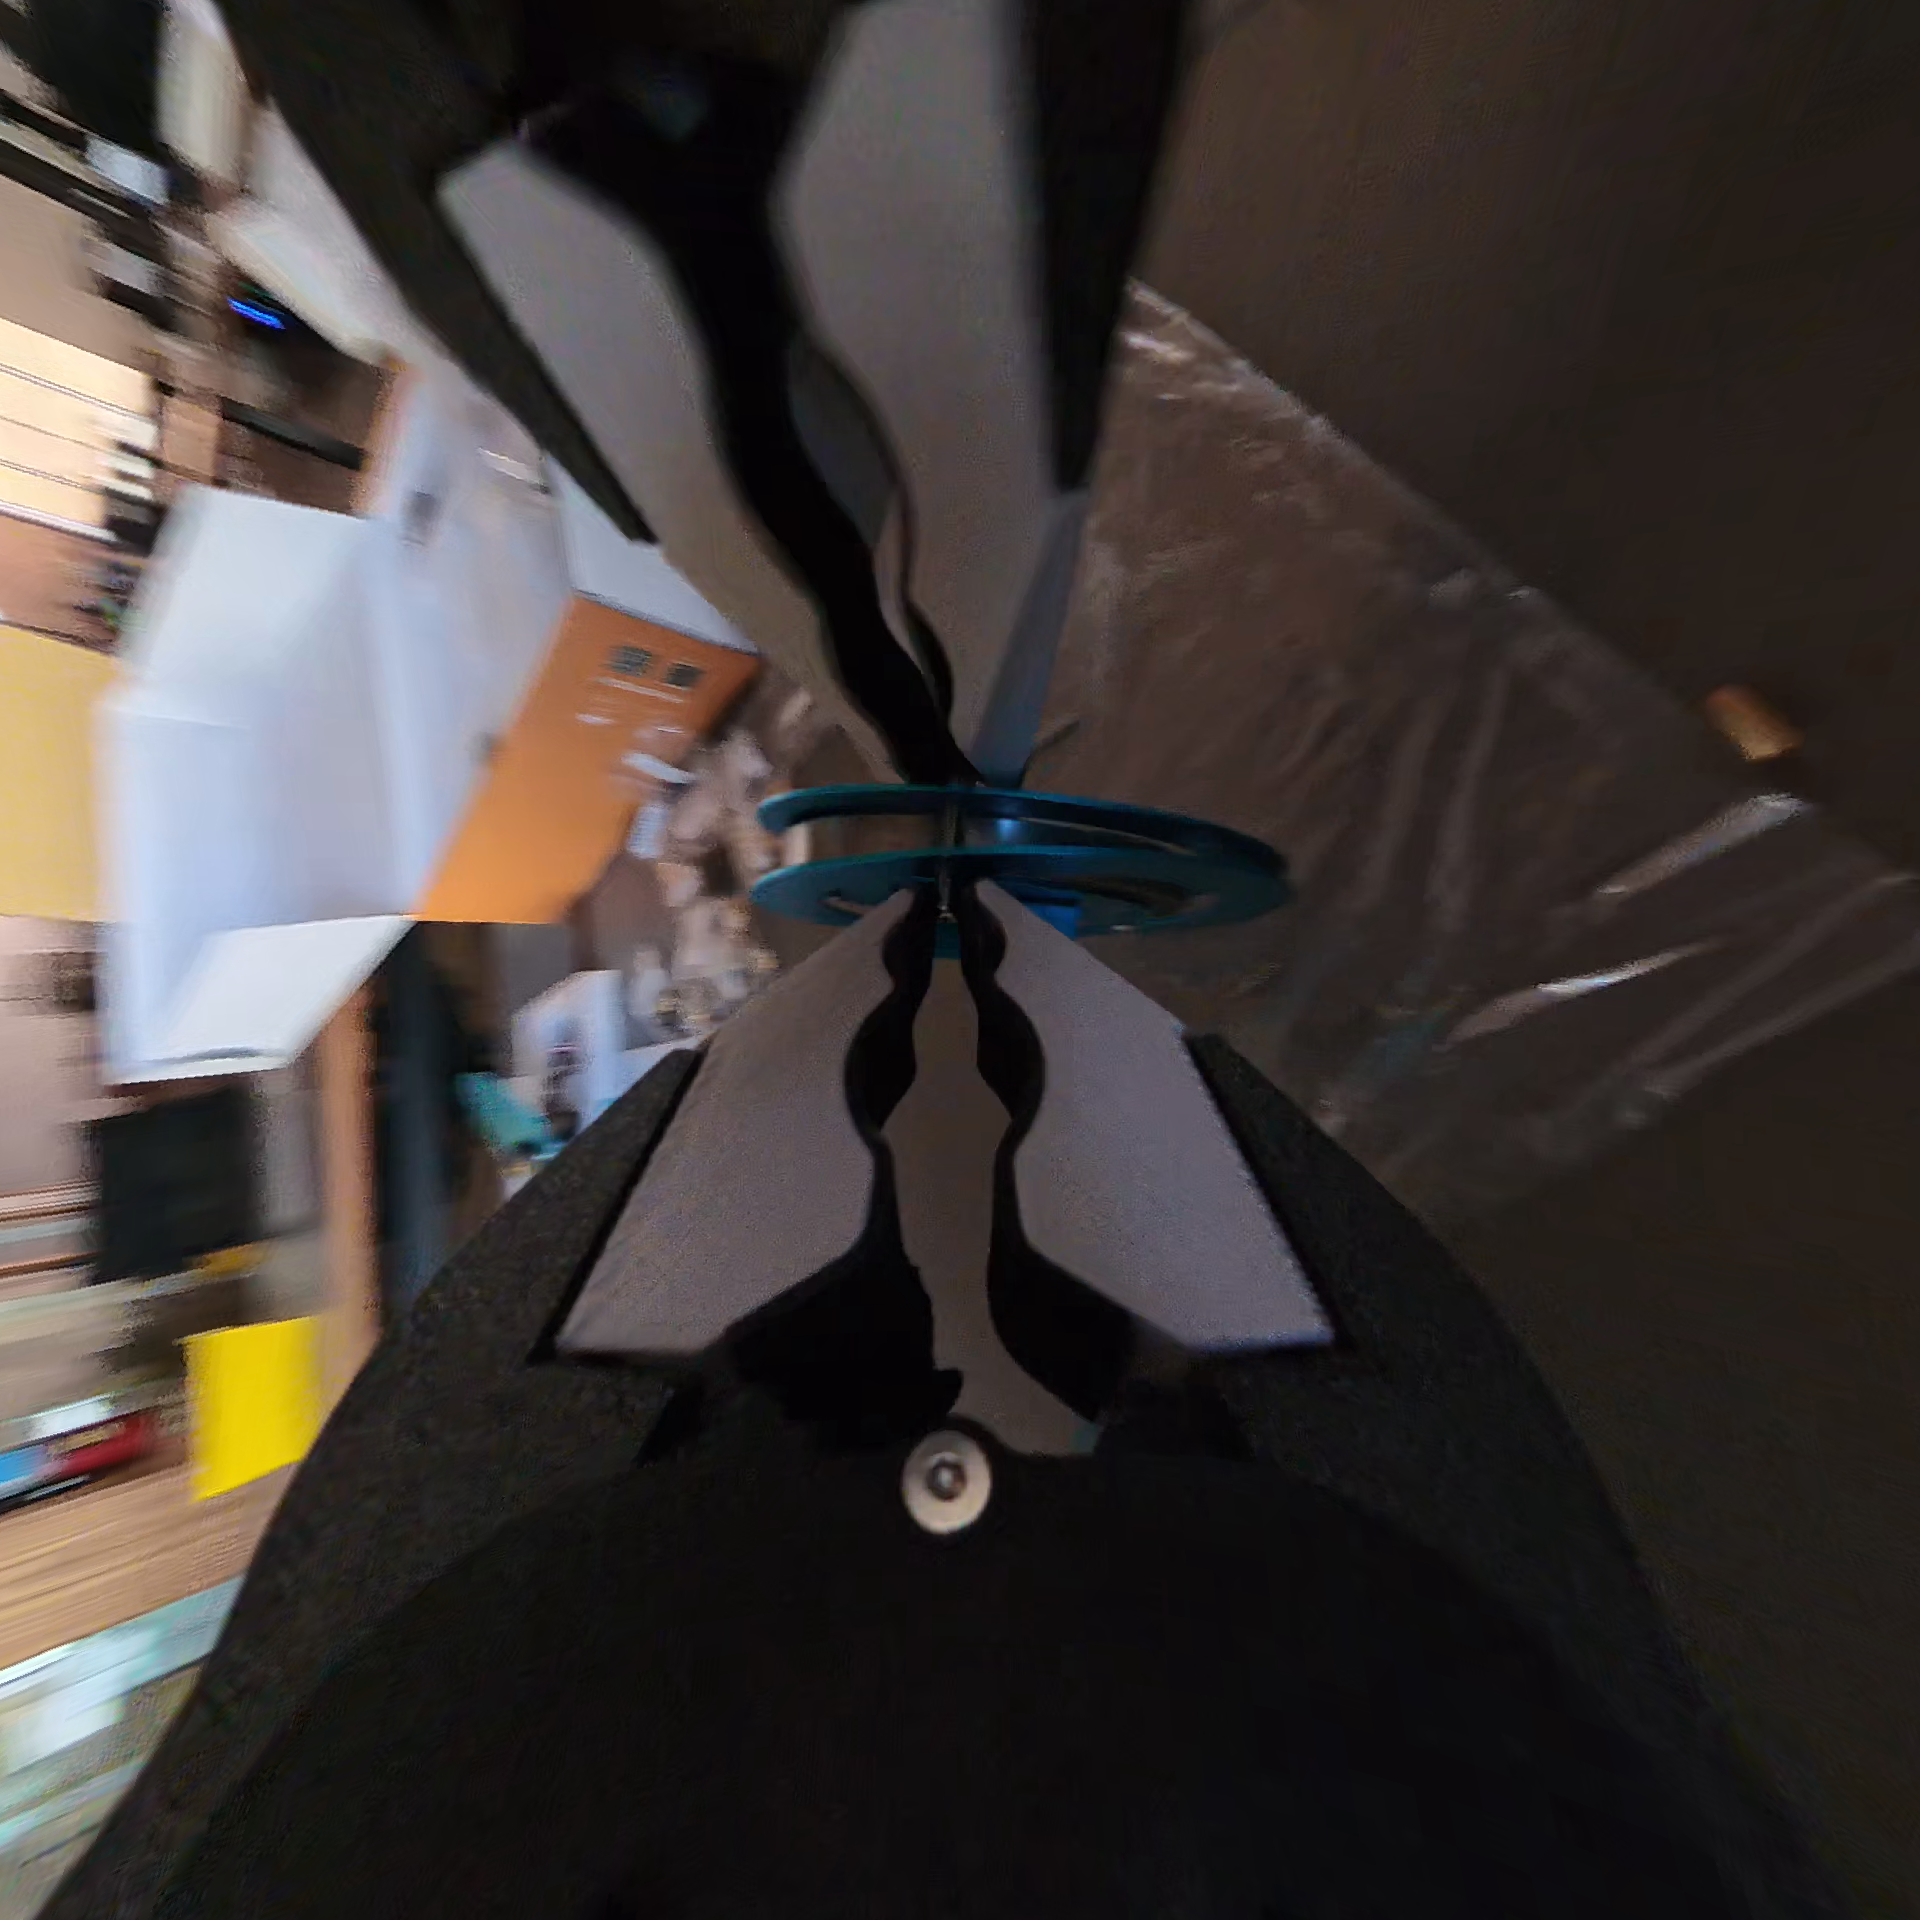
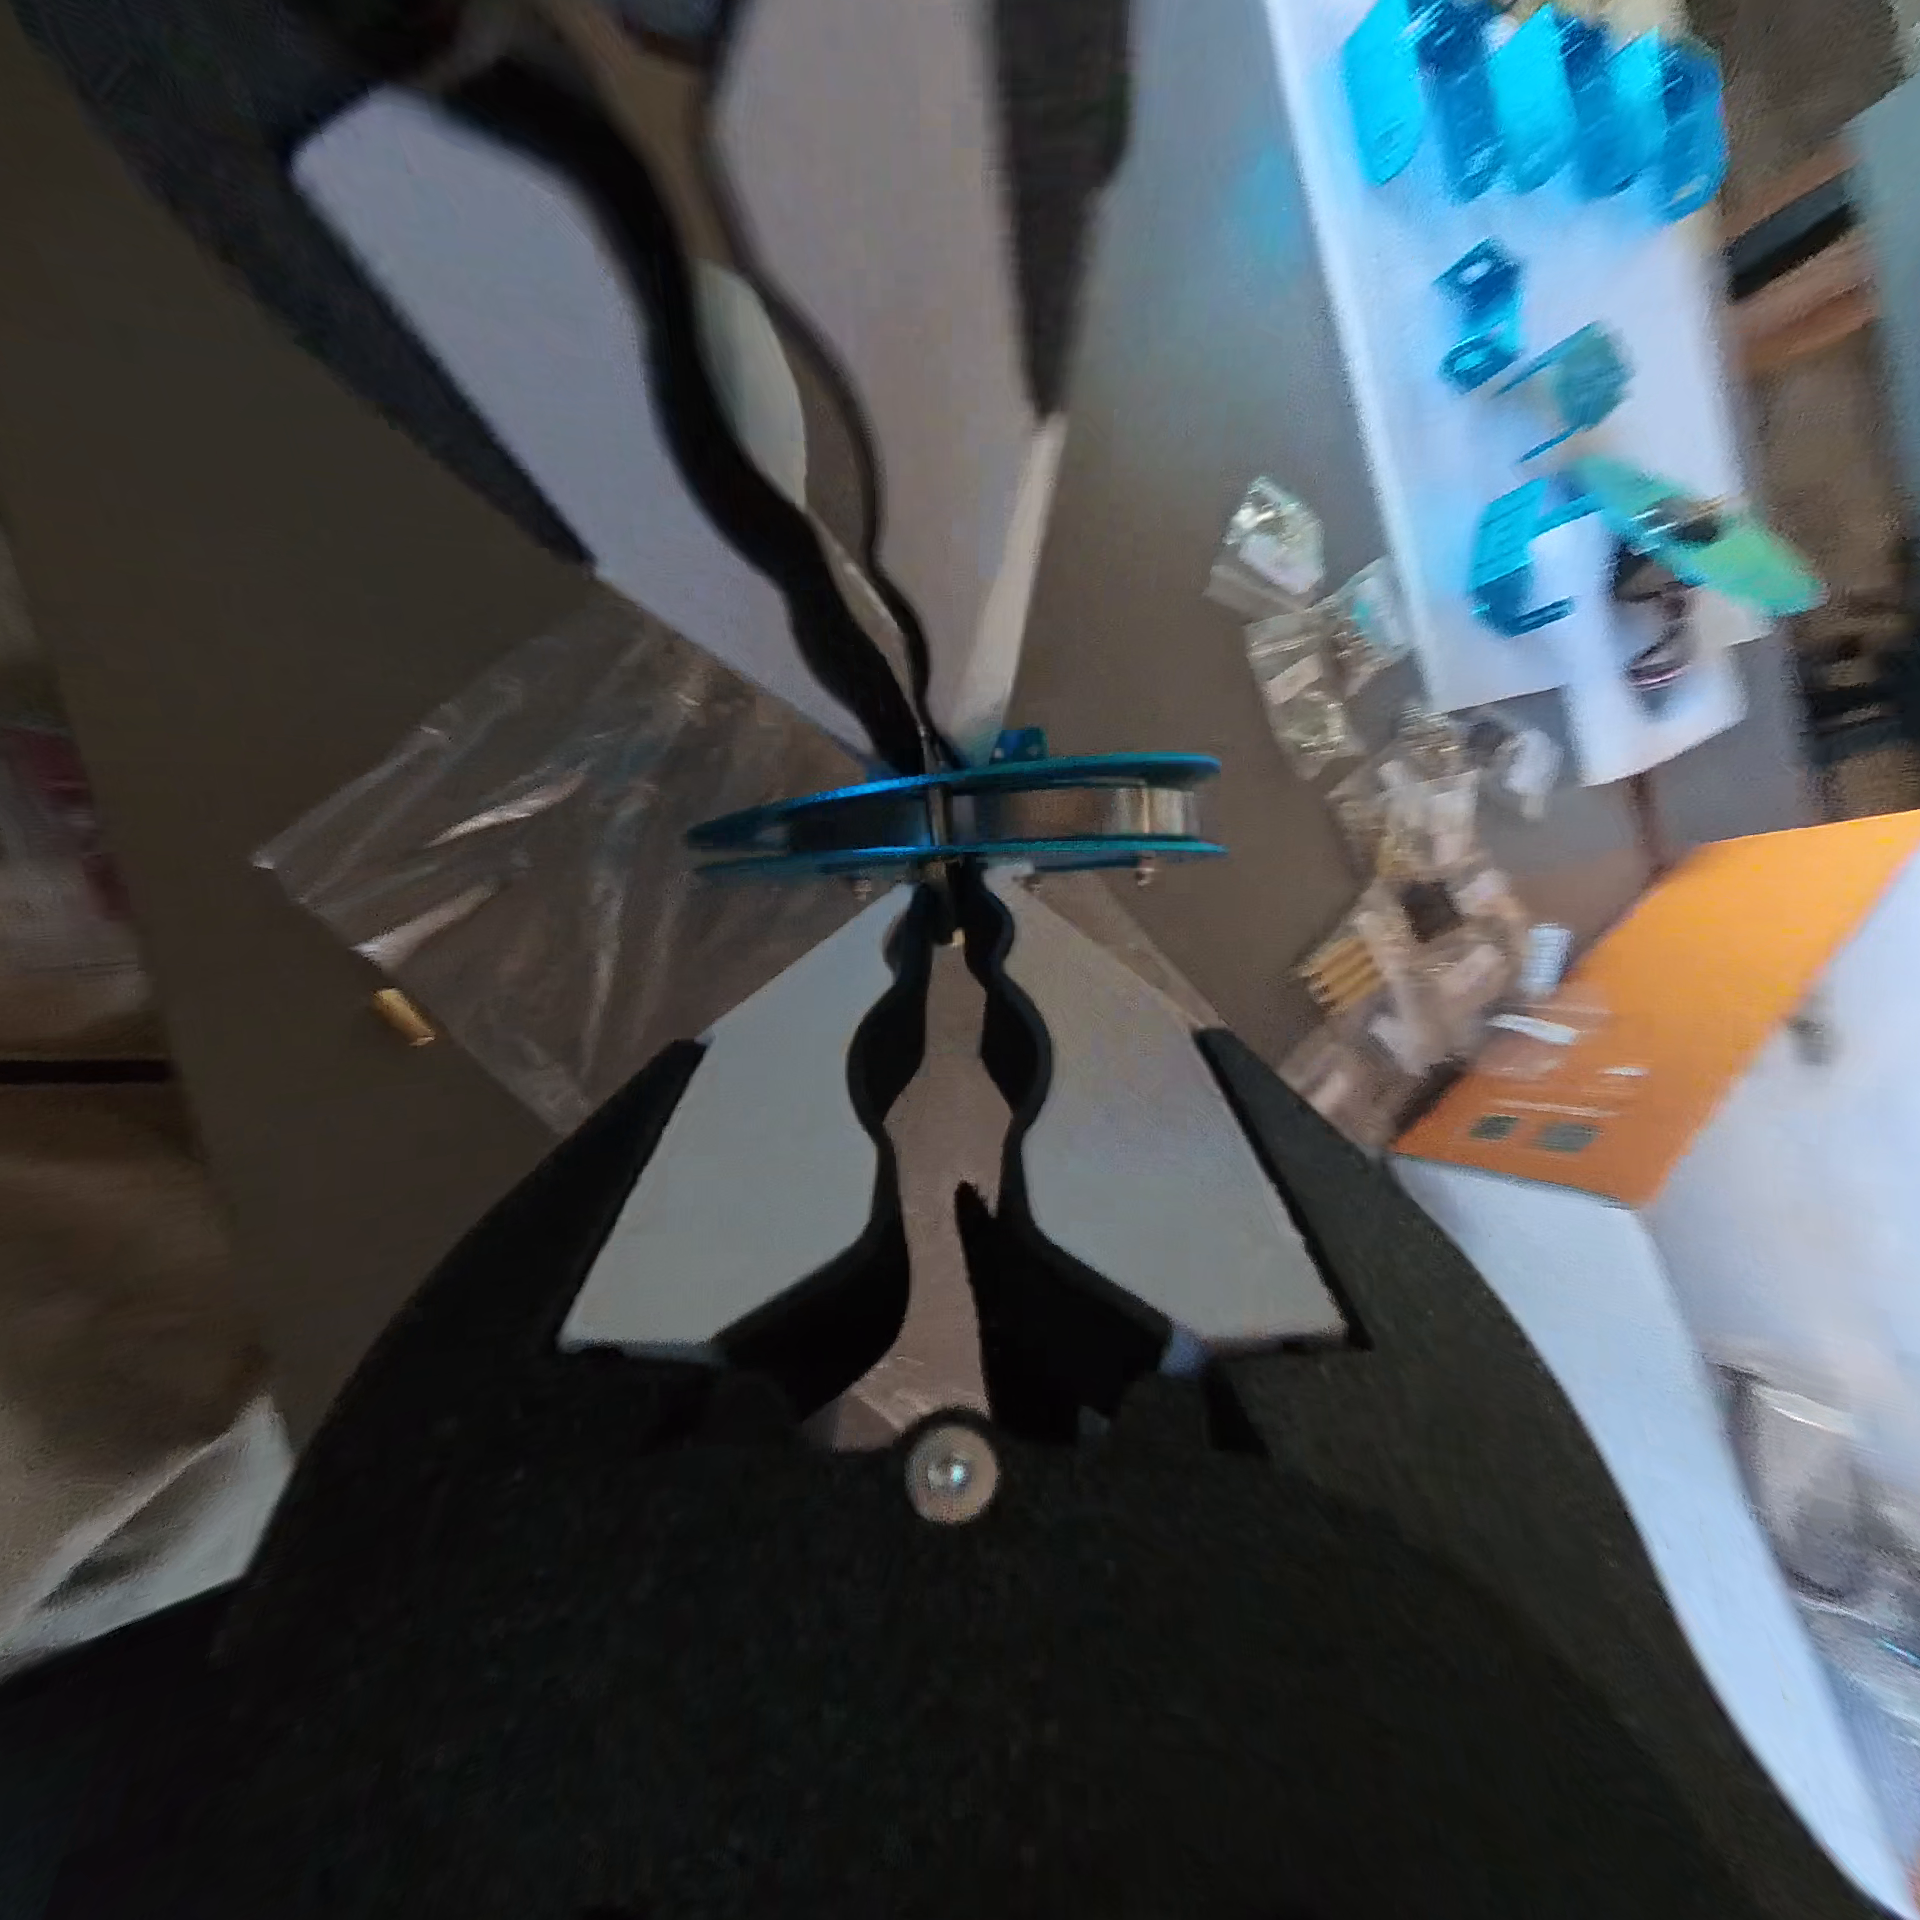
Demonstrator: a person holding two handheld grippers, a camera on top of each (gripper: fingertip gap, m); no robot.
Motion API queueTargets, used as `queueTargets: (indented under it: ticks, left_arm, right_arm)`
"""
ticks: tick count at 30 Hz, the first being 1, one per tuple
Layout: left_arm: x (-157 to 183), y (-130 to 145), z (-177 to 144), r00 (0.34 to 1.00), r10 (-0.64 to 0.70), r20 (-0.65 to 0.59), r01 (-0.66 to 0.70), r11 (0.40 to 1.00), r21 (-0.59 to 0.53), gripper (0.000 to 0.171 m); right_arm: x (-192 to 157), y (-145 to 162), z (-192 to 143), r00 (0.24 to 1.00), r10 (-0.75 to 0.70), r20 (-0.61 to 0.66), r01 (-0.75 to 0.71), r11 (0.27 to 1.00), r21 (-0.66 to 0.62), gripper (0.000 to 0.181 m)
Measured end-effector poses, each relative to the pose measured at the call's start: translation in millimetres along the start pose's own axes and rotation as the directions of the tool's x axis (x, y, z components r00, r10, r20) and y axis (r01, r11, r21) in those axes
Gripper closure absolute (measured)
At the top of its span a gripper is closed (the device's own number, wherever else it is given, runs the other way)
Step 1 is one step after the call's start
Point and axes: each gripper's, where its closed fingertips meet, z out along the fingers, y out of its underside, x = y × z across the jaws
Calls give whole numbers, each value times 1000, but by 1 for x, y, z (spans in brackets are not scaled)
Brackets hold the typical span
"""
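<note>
A blue metal assembly of two thin round plates stacked one above the other, with a silver ring sandwiched between them and small screw ends showing under the lower plate, hangs edge-on in mid-air at the centre of the right wrist view; in the left wrist view the same pair of discs shows curved slots cut through its faces. The right gripper, black with pale grey panels, is closed on the near rim of the plates, its wavy black pads meeting above and below the stack. The left gripper is likewise clamped onto the rim of the discs from its own side, fingers pinched nearly together across both plates. Below lies a dull brown table surface. A crumpled clear plastic bag rests on it just left of the assembly in the right view, with a small brass-coloured cylinder at its near corner; the same bag spreads to the right in the left view. To the right in the right view stand an orange-and-white cardboard box, a heap of small clear packets of hardware and, farther off, a white card bearing blue metal parts. The surroundings are smeared by motion blur, and the left view's orange-and-white box sits at left against an indistinct cluttered background.
</note>
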Motion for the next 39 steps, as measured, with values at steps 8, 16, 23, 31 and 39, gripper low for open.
queueTargets:
  ticks: [8, 16, 23, 31, 39]
  left_arm:
    - [-17, -7, -10, 719, 420, 553, -436, 893, -110, 169]
    - [-7, -1, -6, 833, 315, 455, -340, 940, -29, 169]
    - [-4, 15, 3, 996, -78, 36, 76, 996, 43, 169]
    - [3, 22, -1, 719, -510, -472, 506, 850, -147, 169]
    - [7, 15, -8, 196, -624, -756, 613, 680, -402, 169]
  right_arm:
    - [-19, -19, -26, 99, 682, 725, -622, 611, -490, 178]
    - [-25, -18, -22, -217, 648, 730, -624, 484, -614, 177]
    - [-18, -4, -3, 584, 503, 637, -520, 834, -182, 167]
    - [2, -11, -6, 950, -128, -283, 156, 985, 78, 153]
    - [18, -3, 1, 447, -528, -722, 506, 815, -282, 163]
